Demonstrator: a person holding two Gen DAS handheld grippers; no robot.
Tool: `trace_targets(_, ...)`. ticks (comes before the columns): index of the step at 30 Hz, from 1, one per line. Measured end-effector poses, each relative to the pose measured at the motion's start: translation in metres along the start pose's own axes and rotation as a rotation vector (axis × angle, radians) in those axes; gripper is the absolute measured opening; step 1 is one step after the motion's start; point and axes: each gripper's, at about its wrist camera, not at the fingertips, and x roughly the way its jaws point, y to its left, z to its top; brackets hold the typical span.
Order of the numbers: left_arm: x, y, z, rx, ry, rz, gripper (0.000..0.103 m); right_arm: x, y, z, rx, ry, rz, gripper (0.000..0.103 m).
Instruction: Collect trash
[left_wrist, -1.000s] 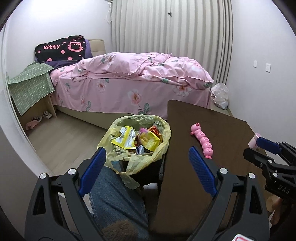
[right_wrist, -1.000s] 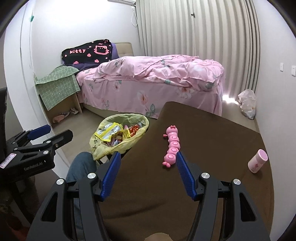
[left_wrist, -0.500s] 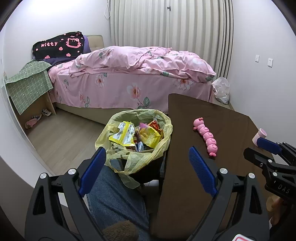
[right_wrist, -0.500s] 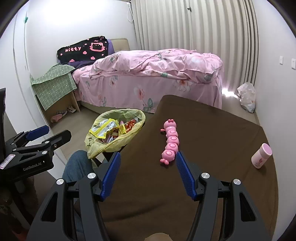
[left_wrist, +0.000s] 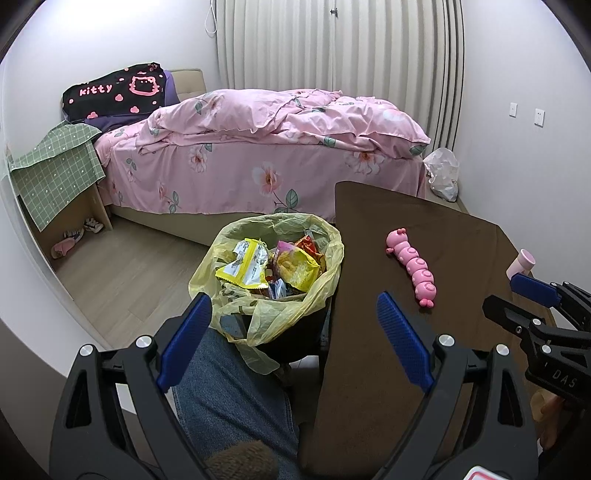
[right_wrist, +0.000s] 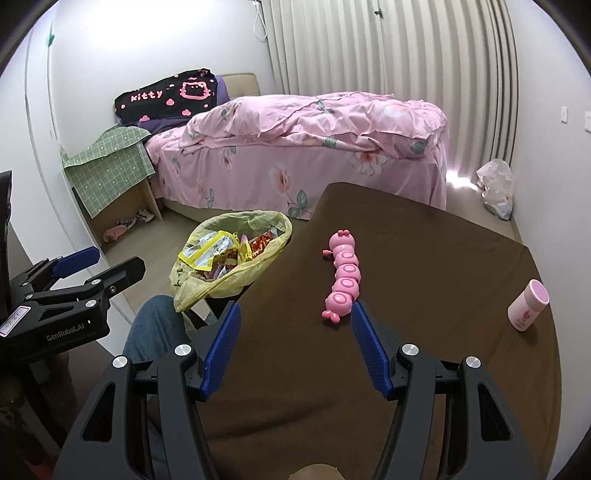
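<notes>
Holding both tools spread wide, you grip nothing: your left gripper (left_wrist: 291, 338) hangs over your knee (left_wrist: 229, 384) with its jaws apart, and your right gripper (right_wrist: 295, 345) sits above the brown table (right_wrist: 424, 258), jaws likewise parted and empty.

Trash: wrappers (left_wrist: 245, 266) lie heaped in the bin (left_wrist: 273, 280), yellow liner draped over its rim. Bin stands on the floor just beside the table's left edge, near your knee.

On the table: a pink caterpillar toy (right_wrist: 343, 277) lies lengthwise, its near end just ahead of your right gripper's right finger (right_wrist: 369, 350); not touching, as far as you can tell. A small pink bottle (right_wrist: 528, 304) stands upright near the table's right edge, well apart from the toy.

Beyond: a bed (left_wrist: 258, 147) with pink floral covers, and a white plastic bag (right_wrist: 496, 188) on the floor by the curtain.
</notes>
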Motion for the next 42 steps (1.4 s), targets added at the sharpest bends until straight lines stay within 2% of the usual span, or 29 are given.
trace_targets(42,0.010,0.013,-0.001,0.001,0.006,-0.011,0.086,0.003,-0.001,-0.002,-0.018,-0.005,-0.013,0.058)
